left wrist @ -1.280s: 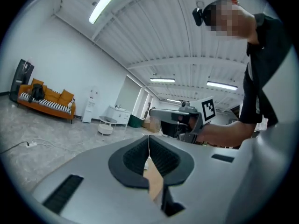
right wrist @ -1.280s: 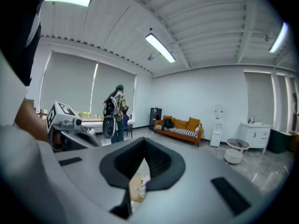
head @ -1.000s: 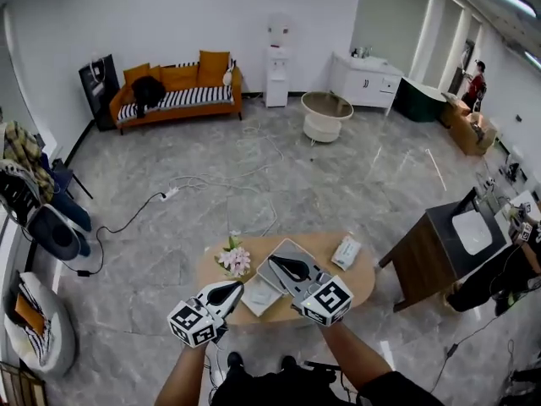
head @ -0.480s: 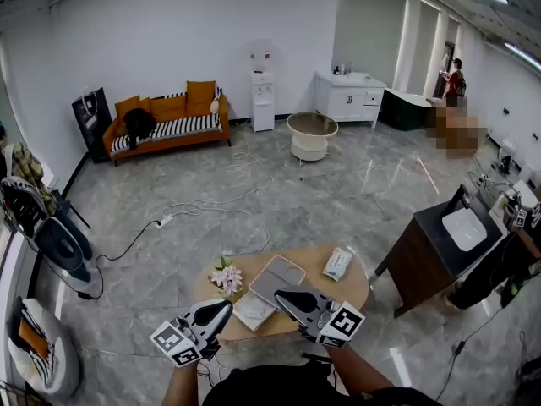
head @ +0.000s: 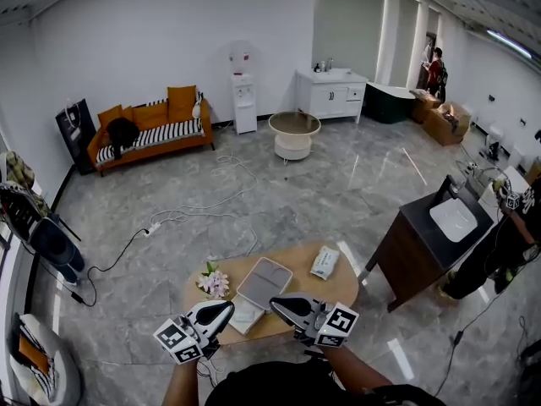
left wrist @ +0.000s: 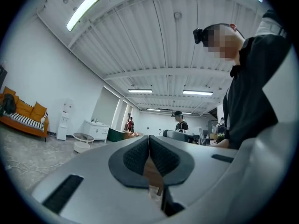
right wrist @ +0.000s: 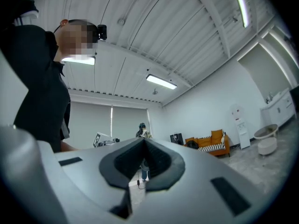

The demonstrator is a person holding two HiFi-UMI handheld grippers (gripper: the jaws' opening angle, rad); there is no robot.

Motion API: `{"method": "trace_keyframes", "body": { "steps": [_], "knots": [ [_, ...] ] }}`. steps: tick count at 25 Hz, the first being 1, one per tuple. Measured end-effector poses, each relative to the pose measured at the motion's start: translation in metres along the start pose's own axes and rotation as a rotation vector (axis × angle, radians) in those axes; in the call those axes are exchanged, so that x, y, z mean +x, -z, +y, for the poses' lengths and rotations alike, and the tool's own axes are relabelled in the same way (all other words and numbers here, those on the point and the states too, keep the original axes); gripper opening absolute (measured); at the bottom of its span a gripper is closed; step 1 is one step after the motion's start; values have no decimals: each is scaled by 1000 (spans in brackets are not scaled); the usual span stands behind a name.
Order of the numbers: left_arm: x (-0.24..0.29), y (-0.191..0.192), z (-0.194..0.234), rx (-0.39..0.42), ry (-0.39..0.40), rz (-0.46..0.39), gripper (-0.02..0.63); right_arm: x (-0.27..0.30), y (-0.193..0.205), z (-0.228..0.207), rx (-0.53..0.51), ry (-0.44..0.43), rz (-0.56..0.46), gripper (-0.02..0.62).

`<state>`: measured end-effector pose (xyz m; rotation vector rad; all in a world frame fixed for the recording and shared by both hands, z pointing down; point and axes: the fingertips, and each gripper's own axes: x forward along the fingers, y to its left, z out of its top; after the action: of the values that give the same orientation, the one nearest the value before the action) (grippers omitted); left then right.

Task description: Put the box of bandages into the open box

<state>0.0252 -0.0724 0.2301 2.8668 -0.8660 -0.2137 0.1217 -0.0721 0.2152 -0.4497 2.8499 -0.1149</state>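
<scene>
Neither claw has started on the task. Both hang over the near edge of the oval wooden table (head: 342, 284), and neither holds anything. The left claw (head: 229, 305) is closed, its dark pads pressed together with nothing between them. The right claw (head: 274, 300) is likewise closed and empty. Both gripper views look up at the ceiling and the far room, not down at the table, so neither claw is aimed at anything.

The flat white box of bandages (head: 325, 262) lies untouched on the right part of the table, apart from the shallow grey open box (head: 265, 282) at the table's middle. A small bunch of pink and white flowers (head: 211, 282) stands at the left end. A flat white piece (head: 245, 315), perhaps a lid, lies just on the near side of the grey box.

The step in hand looks like the approach. The right claw seems the closer one. It would need to tip downward, open, reach far and right to the box of bandages, then close across its narrow sides.
</scene>
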Motion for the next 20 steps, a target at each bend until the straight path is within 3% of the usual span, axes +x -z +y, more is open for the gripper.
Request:
{"method": "trace_keyframes", "body": {
  "steps": [7, 16, 20],
  "knots": [
    [33, 8, -32, 16, 8, 16, 18, -40, -11, -2, 10, -22, 25, 9],
    [35, 25, -61, -33, -47, 35, 18, -56, -4, 13, 23, -99, 60, 11],
    [47, 25, -77, 0, -34, 63, 18, -63, 0, 11, 35, -106, 69, 11]
  ]
}}
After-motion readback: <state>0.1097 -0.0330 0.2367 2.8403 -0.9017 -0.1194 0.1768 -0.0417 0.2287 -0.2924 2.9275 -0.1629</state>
